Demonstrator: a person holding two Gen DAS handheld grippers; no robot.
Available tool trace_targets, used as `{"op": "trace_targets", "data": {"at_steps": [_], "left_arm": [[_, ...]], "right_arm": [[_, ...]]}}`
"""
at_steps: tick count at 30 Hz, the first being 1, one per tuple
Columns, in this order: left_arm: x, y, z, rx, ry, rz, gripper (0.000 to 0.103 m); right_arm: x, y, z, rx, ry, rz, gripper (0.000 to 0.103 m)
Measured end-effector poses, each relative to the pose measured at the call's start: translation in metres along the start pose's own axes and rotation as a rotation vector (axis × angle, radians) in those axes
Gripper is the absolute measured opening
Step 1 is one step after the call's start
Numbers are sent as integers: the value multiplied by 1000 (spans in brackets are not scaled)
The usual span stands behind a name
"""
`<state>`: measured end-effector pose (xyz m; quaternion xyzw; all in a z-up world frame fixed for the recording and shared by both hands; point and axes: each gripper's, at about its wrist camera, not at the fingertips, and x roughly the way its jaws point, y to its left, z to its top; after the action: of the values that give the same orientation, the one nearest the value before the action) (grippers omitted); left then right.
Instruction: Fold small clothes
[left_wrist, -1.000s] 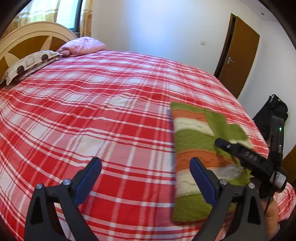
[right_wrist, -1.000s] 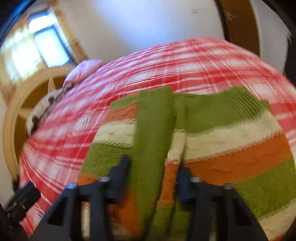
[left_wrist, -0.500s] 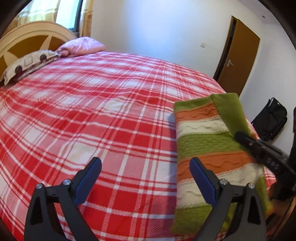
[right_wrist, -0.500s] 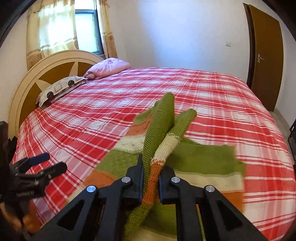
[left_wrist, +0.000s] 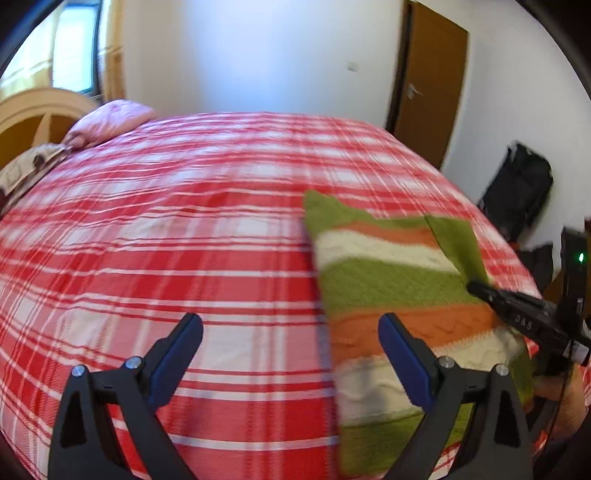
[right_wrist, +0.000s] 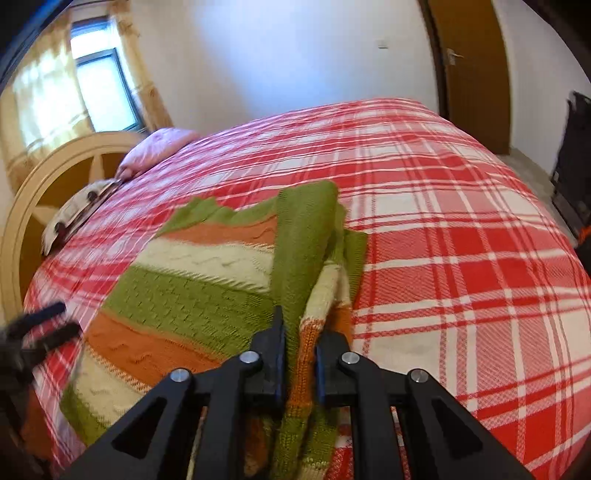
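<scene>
A small knitted sweater (left_wrist: 391, 288) with green, orange and cream stripes lies on the red plaid bed. In the right wrist view the sweater (right_wrist: 199, 284) is spread to the left. My right gripper (right_wrist: 300, 354) is shut on the sweater's sleeve (right_wrist: 306, 240), which rises as a green fold between the fingers. It also shows at the right edge of the left wrist view (left_wrist: 476, 286), over the sweater's right side. My left gripper (left_wrist: 290, 343) is open and empty, above the bed just left of the sweater.
The red plaid bedspread (left_wrist: 166, 240) covers the whole bed. Pillows (left_wrist: 107, 122) and a curved headboard (right_wrist: 55, 166) are at the far left. A brown door (left_wrist: 428, 81) and a black bag (left_wrist: 517, 188) stand at the right beyond the bed's edge.
My right gripper has carried the pinched sleeve across and lower over the sweater's body. My left gripper stays open and has shifted slightly toward the sweater.
</scene>
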<state>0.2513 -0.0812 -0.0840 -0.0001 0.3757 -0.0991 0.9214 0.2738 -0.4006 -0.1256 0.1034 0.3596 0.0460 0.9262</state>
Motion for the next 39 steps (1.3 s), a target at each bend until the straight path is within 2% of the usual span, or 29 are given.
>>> {"op": "trace_targets", "data": {"at_steps": [1,3,5,6,8,11,12,14,16,19,20,21,22,24,28,31,35,39], "left_arm": [[4,-7,-2,18,13,1,98],[16,-23,-8,58,46,9,98],[23,-31,-13,74,70,30,98],[25,-34,-14,74,78,37,98],[25,-33,-15,66,78,32,98],[23,-34,-16,74,73,40,100],[24,-35,-17,73,72,46,101],[24,-36,-17,61,74,54,101],[24,-37,-18,55,79,65,101],[19,-41,-19,72,84,81,101],[17,-42,-20,81,84,87,101],[15,-43,-20,86,84,91,101],[13,-44,-20,90,82,95,101],[9,-45,-21,94,80,98,101],[8,-45,-19,83,89,96,101],[8,-46,-21,78,100,85,101],[11,-50,-24,109,101,104,102],[9,-49,-25,124,95,112,102]], "right_arm": [[0,1,1,-1,3,-15,15],[-4,4,3,-13,4,-63,31],[-23,3,4,3,-4,-142,42],[-32,2,2,16,-12,-149,43],[-66,1,-7,82,-54,-102,45],[-101,9,-29,144,-96,-26,63],[-108,16,-35,131,-108,-19,64],[-115,38,-52,51,-107,-55,64],[-104,55,-67,-8,-45,-122,63],[-87,57,-84,9,6,-126,63],[-82,57,-86,23,13,-127,48],[-79,54,-87,29,17,-127,24],[-76,51,-87,46,24,-123,17],[-75,44,-84,83,26,-108,12],[-73,33,-82,81,30,-168,12],[-71,15,-89,170,22,-122,12],[-74,18,-89,161,37,-118,12],[-95,20,-80,166,46,-70,16]]}}
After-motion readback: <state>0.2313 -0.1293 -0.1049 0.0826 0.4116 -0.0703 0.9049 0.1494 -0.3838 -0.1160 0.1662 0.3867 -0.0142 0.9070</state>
